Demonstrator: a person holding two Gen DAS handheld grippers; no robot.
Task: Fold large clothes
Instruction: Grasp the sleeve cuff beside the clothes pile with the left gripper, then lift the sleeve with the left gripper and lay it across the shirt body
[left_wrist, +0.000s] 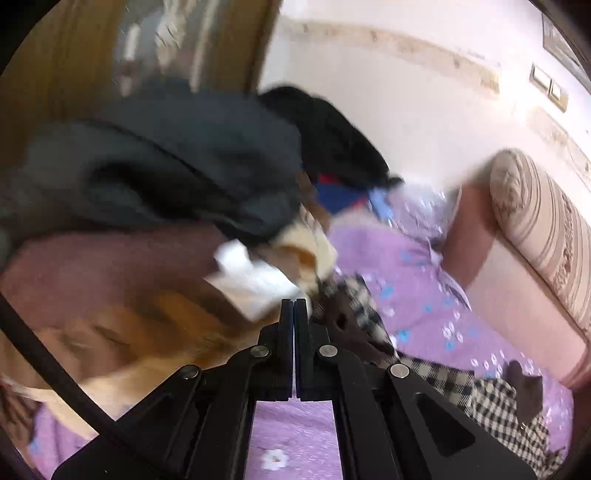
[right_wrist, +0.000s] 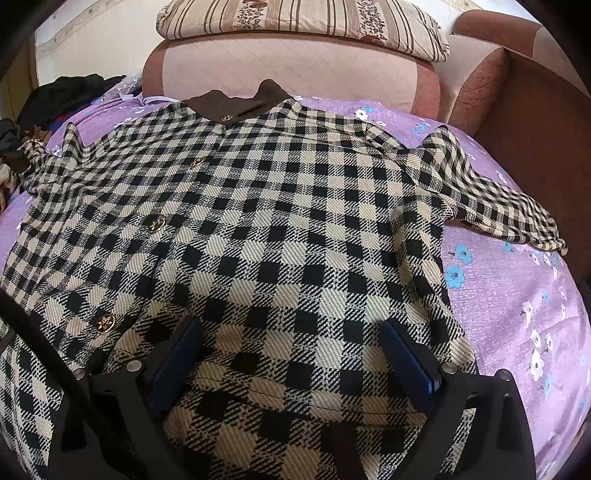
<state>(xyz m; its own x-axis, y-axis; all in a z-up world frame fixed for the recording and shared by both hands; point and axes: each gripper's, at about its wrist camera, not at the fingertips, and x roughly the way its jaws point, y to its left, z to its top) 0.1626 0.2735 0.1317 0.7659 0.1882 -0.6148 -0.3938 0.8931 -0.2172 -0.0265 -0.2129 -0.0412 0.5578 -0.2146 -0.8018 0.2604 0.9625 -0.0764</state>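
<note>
A black-and-cream checked coat (right_wrist: 280, 221) with a brown collar (right_wrist: 240, 103) and gold buttons lies spread flat, front up, on a purple flowered bedsheet (right_wrist: 517, 295). Its right sleeve (right_wrist: 491, 199) stretches toward the sofa arm. My right gripper (right_wrist: 291, 350) is open, its fingers hovering over the coat's lower front near the hem. My left gripper (left_wrist: 294, 310) is shut with nothing between its fingers. It points at a blurred pile of clothes, with part of the checked coat (left_wrist: 480, 391) to its right.
A heap of dark, blue and brown clothes (left_wrist: 166, 177) sits on the bed's left side, also showing in the right wrist view (right_wrist: 62, 96). A striped pillow (right_wrist: 303, 22) rests on the pink headboard (right_wrist: 288, 70). A brown sofa arm (right_wrist: 528, 122) borders the right.
</note>
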